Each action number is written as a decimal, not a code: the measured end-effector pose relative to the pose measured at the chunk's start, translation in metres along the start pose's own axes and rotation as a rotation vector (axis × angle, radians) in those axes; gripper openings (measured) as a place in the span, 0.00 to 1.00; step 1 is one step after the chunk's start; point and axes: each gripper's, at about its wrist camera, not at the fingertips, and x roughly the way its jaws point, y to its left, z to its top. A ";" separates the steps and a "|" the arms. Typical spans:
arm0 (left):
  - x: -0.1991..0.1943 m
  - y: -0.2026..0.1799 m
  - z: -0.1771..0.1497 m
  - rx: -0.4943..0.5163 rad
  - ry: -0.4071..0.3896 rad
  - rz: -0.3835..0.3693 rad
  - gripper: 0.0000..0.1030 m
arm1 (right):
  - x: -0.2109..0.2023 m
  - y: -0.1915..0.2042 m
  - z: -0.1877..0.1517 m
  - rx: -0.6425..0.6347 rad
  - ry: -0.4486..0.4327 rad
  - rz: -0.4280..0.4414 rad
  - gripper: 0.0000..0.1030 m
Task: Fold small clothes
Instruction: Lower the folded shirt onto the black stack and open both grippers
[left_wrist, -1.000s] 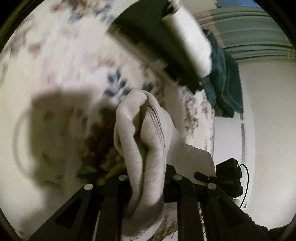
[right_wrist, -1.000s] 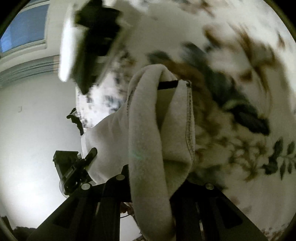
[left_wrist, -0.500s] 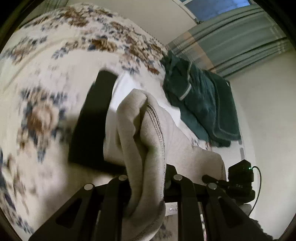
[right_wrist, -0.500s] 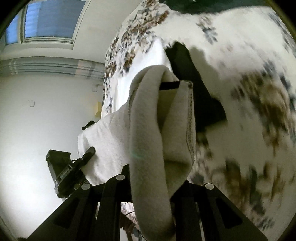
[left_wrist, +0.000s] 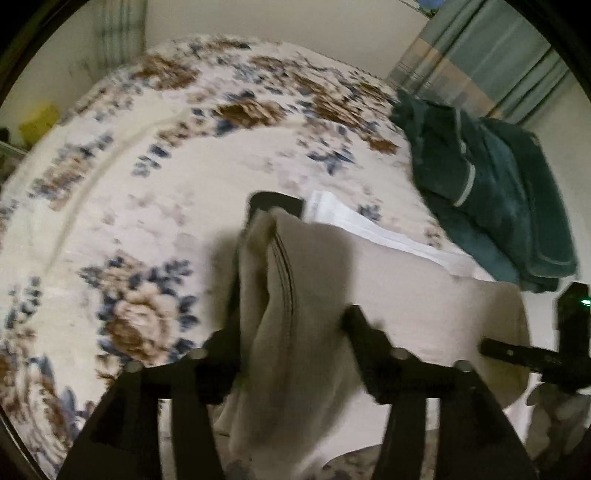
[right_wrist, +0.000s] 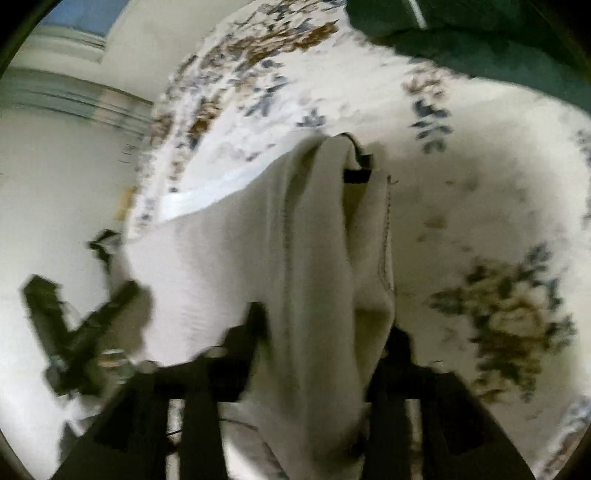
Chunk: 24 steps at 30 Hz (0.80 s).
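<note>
A: Starting on your left: your left gripper (left_wrist: 295, 280) has its fingers clamped on a bunched corner of the beige garment (left_wrist: 406, 295), and the cloth stretches rightward from there, held up over the bed.

B: And my right side?

A: Your right gripper (right_wrist: 332, 236) pinches the other corner of the same garment (right_wrist: 221, 266). Both frames are blurred, so I can't say how deep either bite is.

B: What could go wrong?

A: The grips are on thick wads, not flat hems. If you swing down fast, a wad may slide out and the fold would land crooked. It may also catch the white cloth (left_wrist: 369, 225) lying beneath.

B: The surroundings?

A: A soft floral bedspread (left_wrist: 147, 184), likely to drag at fabric. Dark green clothes (left_wrist: 487, 192) sit piled at the far right, curtains (left_wrist: 498, 62) behind them, and pale walls.
</note>
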 end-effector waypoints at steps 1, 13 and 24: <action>-0.002 -0.002 -0.001 0.009 -0.010 0.020 0.87 | -0.002 0.004 -0.003 -0.020 -0.015 -0.067 0.59; -0.054 -0.041 -0.051 0.121 -0.082 0.247 1.00 | -0.055 0.043 -0.088 -0.116 -0.173 -0.513 0.99; -0.183 -0.079 -0.106 0.157 -0.186 0.250 1.00 | -0.192 0.101 -0.193 -0.128 -0.373 -0.586 1.00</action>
